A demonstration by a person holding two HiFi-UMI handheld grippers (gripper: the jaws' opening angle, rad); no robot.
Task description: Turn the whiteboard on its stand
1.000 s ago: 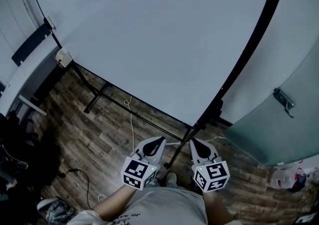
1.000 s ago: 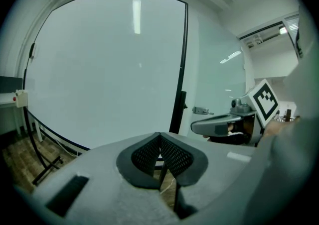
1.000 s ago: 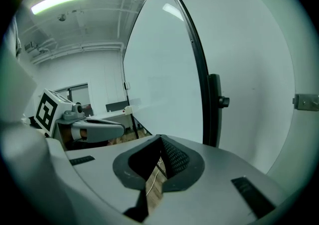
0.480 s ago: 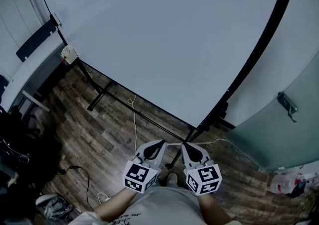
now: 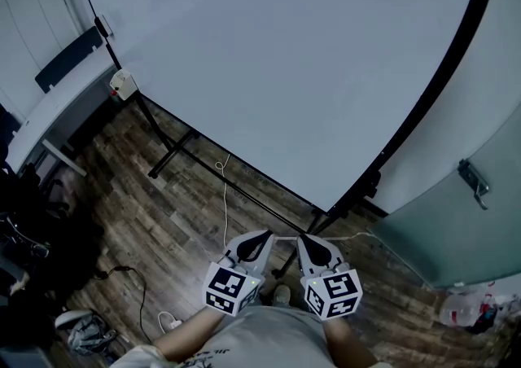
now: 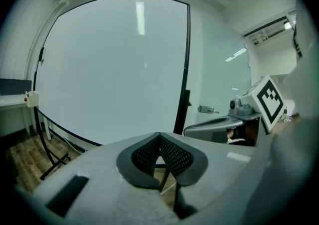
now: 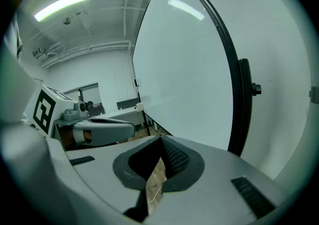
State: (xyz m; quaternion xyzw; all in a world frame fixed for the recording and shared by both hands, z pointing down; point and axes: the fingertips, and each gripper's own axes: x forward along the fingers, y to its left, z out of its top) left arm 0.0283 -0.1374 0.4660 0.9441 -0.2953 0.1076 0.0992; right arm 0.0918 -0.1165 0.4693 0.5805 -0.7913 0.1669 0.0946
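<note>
Head view: whiteboard (image 5: 285, 57) fills upper centre and upper right of frame. Surface blank, pale, evenly lit, no marks seen. A thin dark edge runs along its lower side; a thick black frame bar (image 5: 440, 89) runs down its right side from upper right toward lower centre. Board sits on a black tubular stand (image 5: 175, 151) whose legs rest on the wood-plank floor (image 5: 146, 220) below the board's lower edge. Small white box with a red spot (image 5: 122, 83) sits at the board's lower left corner. White cable (image 5: 225, 203) trails across the floor under the board. Left gripper (image 5: 265, 234) and right gripper (image 5: 302, 238) are at bottom centre, side by side, tips pointing toward the board's lower right corner; neither touches board or stand. Left gripper view: pads meet at the tips, nothing between them, only floor visible through the gap behind the tips. Board takes left and centre of that frame, with a ceiling-light reflection (image 6: 140, 17) on it and the black upright just right of centre. Right gripper view: jaws closed together, empty, with floor and cable showing through the gap. Board there fills centre and right, its black bar carrying a knob (image 7: 255, 88). Frosted glass door with a metal handle (image 5: 475, 183) at right of head view; light desk (image 5: 45, 126) at left edge; clear bottle (image 5: 460, 305) lower right.
</note>
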